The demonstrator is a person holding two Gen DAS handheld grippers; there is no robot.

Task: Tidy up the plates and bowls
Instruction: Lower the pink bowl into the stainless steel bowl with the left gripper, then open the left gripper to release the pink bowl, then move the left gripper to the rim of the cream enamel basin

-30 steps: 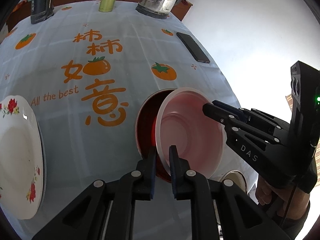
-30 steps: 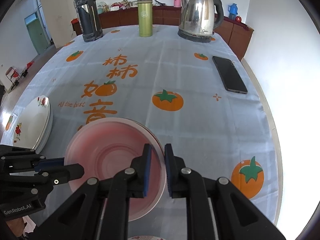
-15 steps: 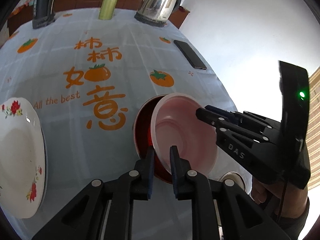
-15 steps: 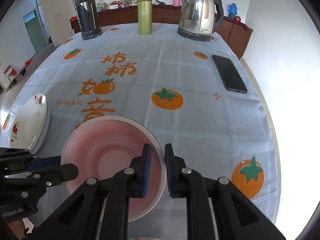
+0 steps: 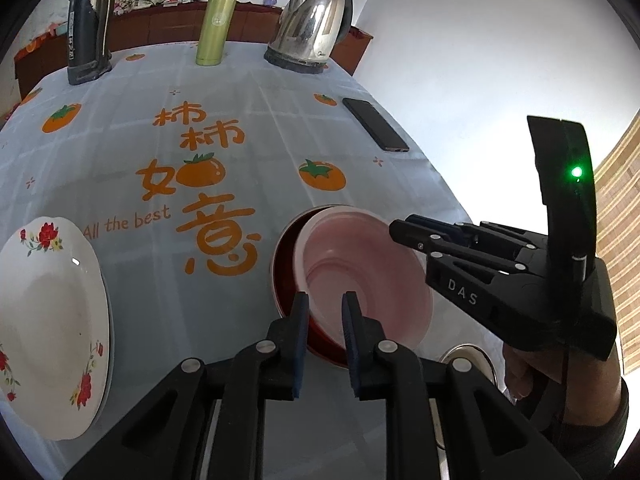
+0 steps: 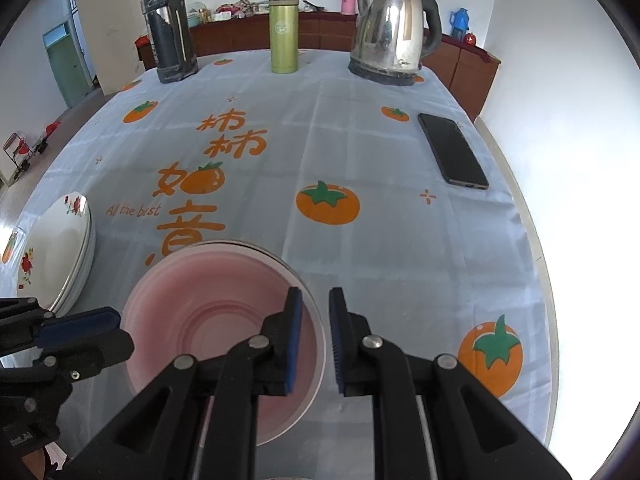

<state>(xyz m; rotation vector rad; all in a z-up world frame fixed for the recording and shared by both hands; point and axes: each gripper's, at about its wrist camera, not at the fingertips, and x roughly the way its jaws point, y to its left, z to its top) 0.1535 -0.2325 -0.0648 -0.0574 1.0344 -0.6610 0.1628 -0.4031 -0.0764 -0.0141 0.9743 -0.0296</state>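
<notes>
My left gripper (image 5: 324, 312) and right gripper (image 6: 312, 320) both straddle the pink bowl's (image 5: 368, 276) rim, jaws slightly parted. Bowl tilted, mouth up, round, no long axis, over red bowl (image 5: 286, 264).

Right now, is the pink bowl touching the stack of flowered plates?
Apart. The left wrist view shows bare tablecloth between the pink bowl and the flowered plates.

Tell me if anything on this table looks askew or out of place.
The pink bowl sits off-centre and tilted in the red bowl, leaning toward the right instead of nesting flush. A phone lies among the dishes near the table's right edge.
</notes>
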